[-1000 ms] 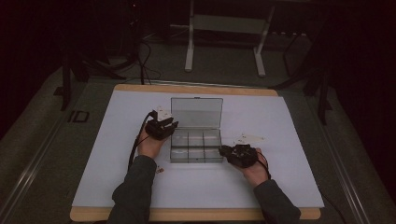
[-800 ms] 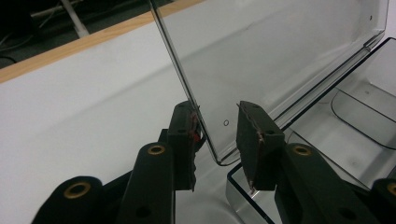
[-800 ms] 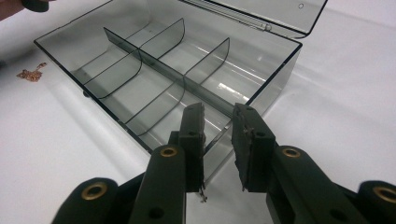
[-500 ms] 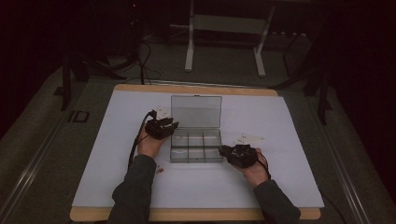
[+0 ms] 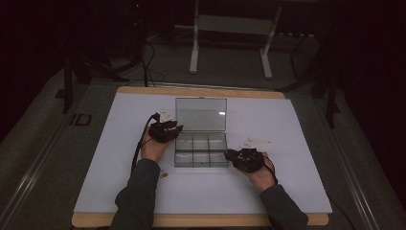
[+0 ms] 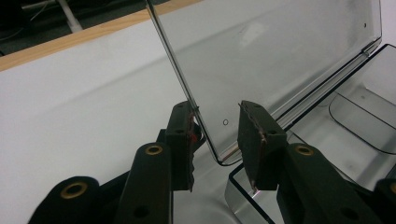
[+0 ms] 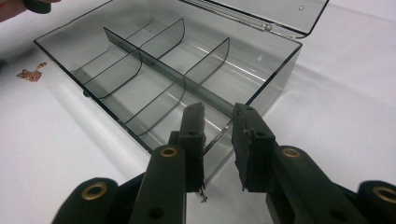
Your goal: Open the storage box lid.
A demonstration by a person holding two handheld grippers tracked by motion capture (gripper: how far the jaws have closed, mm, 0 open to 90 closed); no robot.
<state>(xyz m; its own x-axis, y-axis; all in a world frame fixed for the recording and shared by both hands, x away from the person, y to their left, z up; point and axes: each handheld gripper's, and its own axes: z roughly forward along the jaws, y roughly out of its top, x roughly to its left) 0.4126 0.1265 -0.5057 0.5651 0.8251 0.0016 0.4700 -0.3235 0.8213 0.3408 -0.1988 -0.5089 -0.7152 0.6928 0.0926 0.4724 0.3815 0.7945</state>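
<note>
A clear grey compartment box (image 5: 201,149) sits mid-table with its lid (image 5: 200,114) standing open. My left gripper (image 5: 166,130) is at the lid's left lower corner. In the left gripper view the lid (image 6: 280,56) corner sits between the jaws of the left gripper (image 6: 215,108), which have just been opening; a gap shows on one side, so it is open. My right gripper (image 5: 230,155) is at the box's front right corner. In the right gripper view the right gripper (image 7: 218,111) straddles that corner of the box (image 7: 280,65) and is shut on it.
A small copper-coloured chain (image 5: 163,175) lies on the white sheet (image 5: 297,129) just left of the box's front, also seen as the chain (image 7: 30,73) beyond the box. The compartments look empty. A stand and cables lie on the floor past the table's far edge.
</note>
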